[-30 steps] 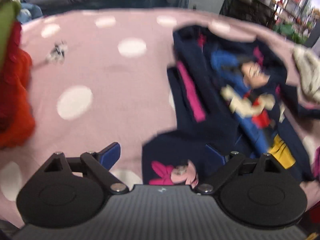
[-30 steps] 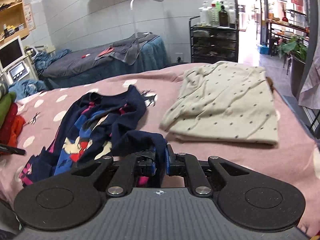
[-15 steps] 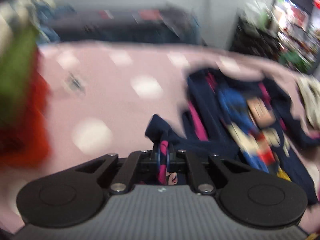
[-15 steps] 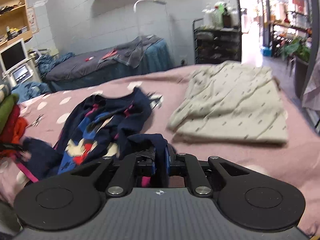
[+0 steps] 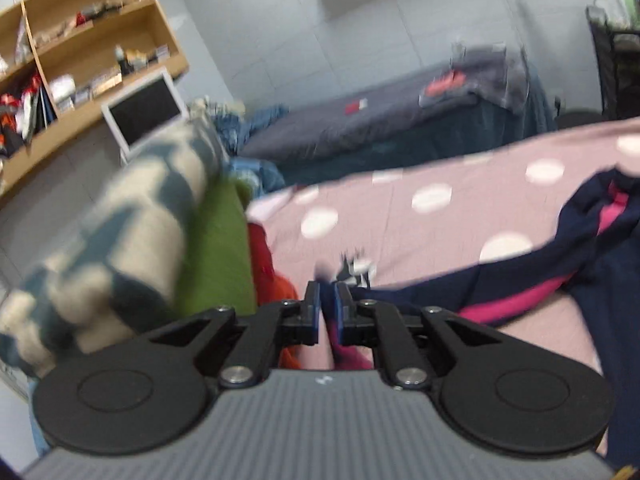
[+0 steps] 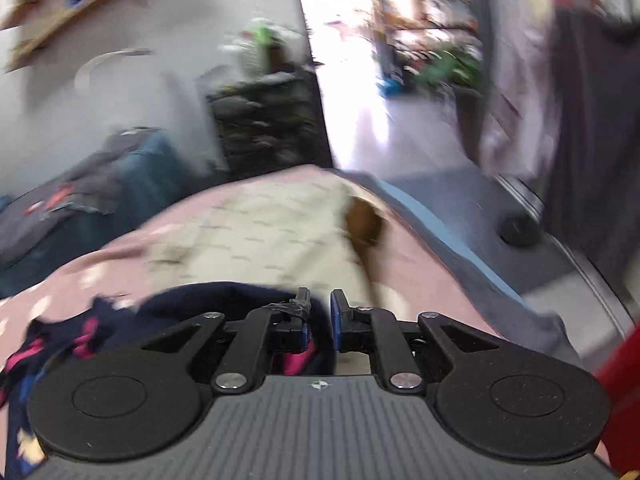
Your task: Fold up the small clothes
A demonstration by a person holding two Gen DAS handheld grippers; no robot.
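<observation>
We got left gripper (image 5: 327, 300) pinched on edge of navy garment (image 5: 580, 276); cloth runs off to its right across pink spotted bedspread (image 5: 400, 220). Right gripper (image 6: 319, 312): jaws just been opening, small gap, navy fabric bunched at inner left finger, grip unclear. Beige folded piece (image 6: 260, 236) ahead.

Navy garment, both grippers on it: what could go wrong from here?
1. The right gripper has just been opening; navy garment lies by its left finger, and the pads look clear of it, so that end may drop.
2. The left gripper pinches only a thin edge, which could slip.
3. The clothes stack sits close on the left; a swing might topple it.
</observation>
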